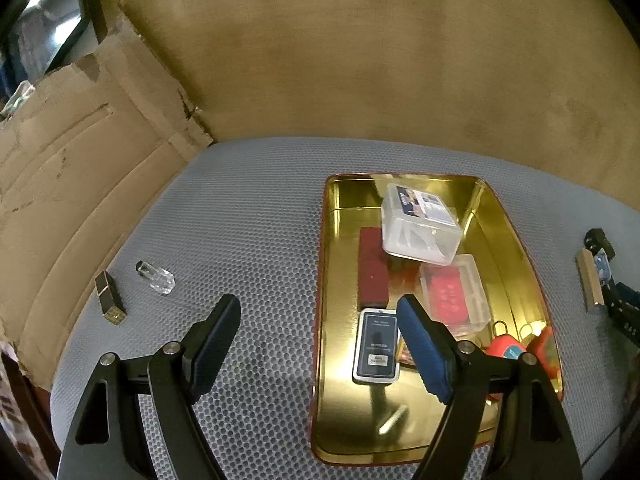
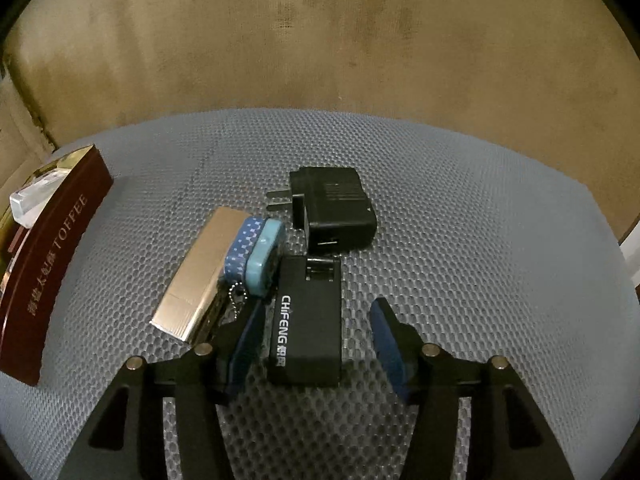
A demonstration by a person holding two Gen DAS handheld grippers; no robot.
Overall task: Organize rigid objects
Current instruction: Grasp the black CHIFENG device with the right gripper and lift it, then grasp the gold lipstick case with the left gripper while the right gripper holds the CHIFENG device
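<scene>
Grey honeycomb matting covers everything I work on, ending at a tan wall behind. Nearest me, my right claw is spread around the black CHIFENG box; its left pad looks close against the box's side, the right pad stands apart. Just beyond sit a silver box, a blue case and a black plug adapter, crowded together; open mat lies to their right. My left claw hangs spread and empty over the near left rim of the gold tin, which holds clear boxes. Farther left lie a lipstick and a small glass bottle, beside cardboard.
</scene>
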